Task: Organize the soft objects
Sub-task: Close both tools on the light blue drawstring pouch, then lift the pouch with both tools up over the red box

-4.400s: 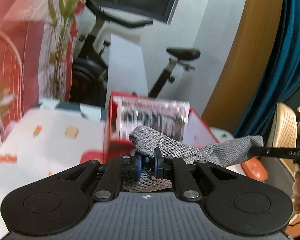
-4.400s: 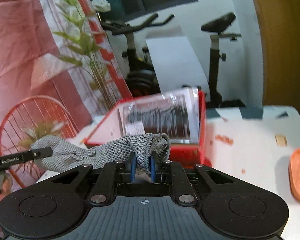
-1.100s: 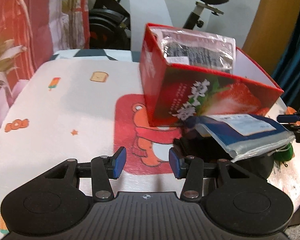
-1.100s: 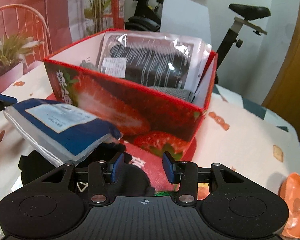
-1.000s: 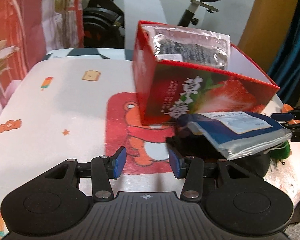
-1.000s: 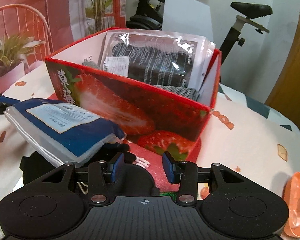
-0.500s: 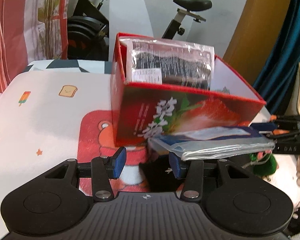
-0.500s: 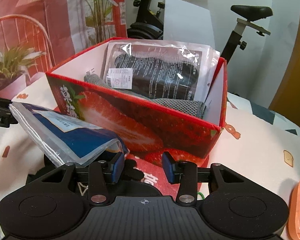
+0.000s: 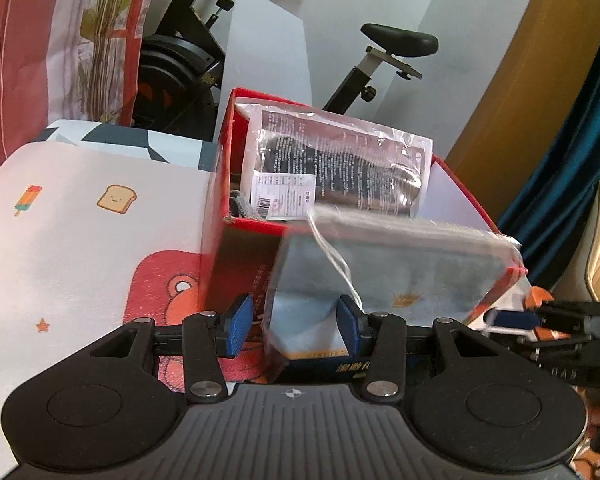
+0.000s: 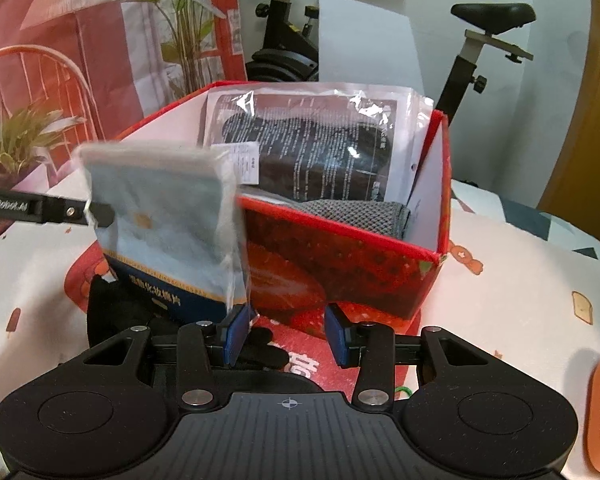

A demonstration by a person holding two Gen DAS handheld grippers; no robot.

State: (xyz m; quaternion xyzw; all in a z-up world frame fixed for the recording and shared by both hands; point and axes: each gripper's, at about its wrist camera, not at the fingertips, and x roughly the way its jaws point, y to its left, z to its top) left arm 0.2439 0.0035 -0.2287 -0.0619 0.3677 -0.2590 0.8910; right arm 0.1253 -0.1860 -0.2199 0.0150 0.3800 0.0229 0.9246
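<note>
Before the strawberry box (image 10: 340, 264), left fingers (image 9: 236, 322) and right fingers (image 10: 234, 334) stand part-open, seemingly empty.

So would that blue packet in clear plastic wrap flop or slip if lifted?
Probably fairly stiff: the blue packet in clear plastic wrap looks flat while upright. Its glossy film looks slippery, and the loose edges would likely crumple.

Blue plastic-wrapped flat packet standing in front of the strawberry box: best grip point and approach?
Probably the top edge of the blue plastic-wrapped flat packet, coming from above. It stands near upright in front of the red strawberry-print cardboard box. It is broad but thin, so the fingers can close across its thickness there. Its left edge is already crowded by the left gripper.
</note>
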